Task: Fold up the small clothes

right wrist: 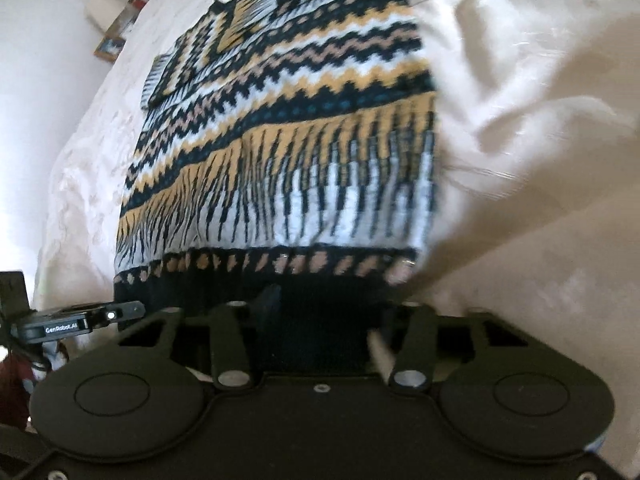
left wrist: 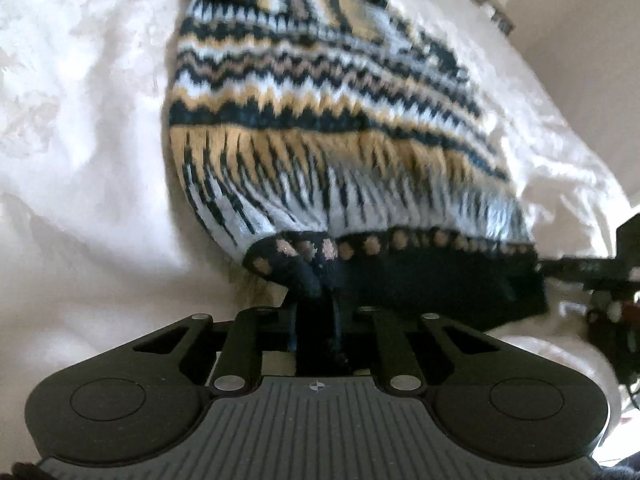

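A small knitted sweater point(left wrist: 320, 128) with navy, tan, pale blue and white zigzag bands lies on a white sheet point(left wrist: 80, 160). My left gripper point(left wrist: 316, 292) is shut on its dark navy hem near the left corner, bunching the knit. In the right wrist view the sweater point(right wrist: 288, 140) stretches away from me, and my right gripper point(right wrist: 320, 320) is shut on the navy hem; the fingertips are hidden under the fabric. The right gripper shows at the right edge of the left wrist view point(left wrist: 600, 276). The left gripper shows at the left edge of the right wrist view point(right wrist: 80, 320).
The wrinkled white sheet point(right wrist: 520, 120) covers the surface all around the sweater. A pale wall or floor point(left wrist: 580, 60) lies beyond the sheet's far edge. A small framed object point(right wrist: 116, 32) sits off the sheet's far left in the right wrist view.
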`<control>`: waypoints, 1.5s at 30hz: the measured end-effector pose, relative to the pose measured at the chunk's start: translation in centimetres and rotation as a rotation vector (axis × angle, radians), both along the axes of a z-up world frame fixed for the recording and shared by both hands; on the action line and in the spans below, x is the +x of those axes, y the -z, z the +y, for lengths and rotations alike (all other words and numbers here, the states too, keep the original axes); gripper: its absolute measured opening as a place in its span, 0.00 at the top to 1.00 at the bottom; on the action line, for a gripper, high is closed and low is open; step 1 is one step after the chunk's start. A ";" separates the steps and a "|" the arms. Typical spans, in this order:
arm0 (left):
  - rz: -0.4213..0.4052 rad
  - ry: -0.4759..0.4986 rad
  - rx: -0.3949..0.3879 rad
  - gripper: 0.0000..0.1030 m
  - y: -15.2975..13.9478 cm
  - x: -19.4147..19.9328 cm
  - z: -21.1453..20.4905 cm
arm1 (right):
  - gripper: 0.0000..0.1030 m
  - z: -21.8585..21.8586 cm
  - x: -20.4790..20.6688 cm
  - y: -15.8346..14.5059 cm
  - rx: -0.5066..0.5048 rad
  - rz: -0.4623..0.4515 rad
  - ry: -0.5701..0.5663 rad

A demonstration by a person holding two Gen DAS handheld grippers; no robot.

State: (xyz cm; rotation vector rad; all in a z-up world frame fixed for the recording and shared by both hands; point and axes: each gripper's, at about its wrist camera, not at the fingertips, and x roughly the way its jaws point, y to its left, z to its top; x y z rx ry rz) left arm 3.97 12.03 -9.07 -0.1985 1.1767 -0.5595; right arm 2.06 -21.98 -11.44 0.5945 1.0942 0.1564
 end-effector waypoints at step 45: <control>-0.488 -0.235 -0.164 0.90 -6.3 22.6 -2.9 | 0.88 -4.5 22.1 -6.4 -0.065 -0.627 0.199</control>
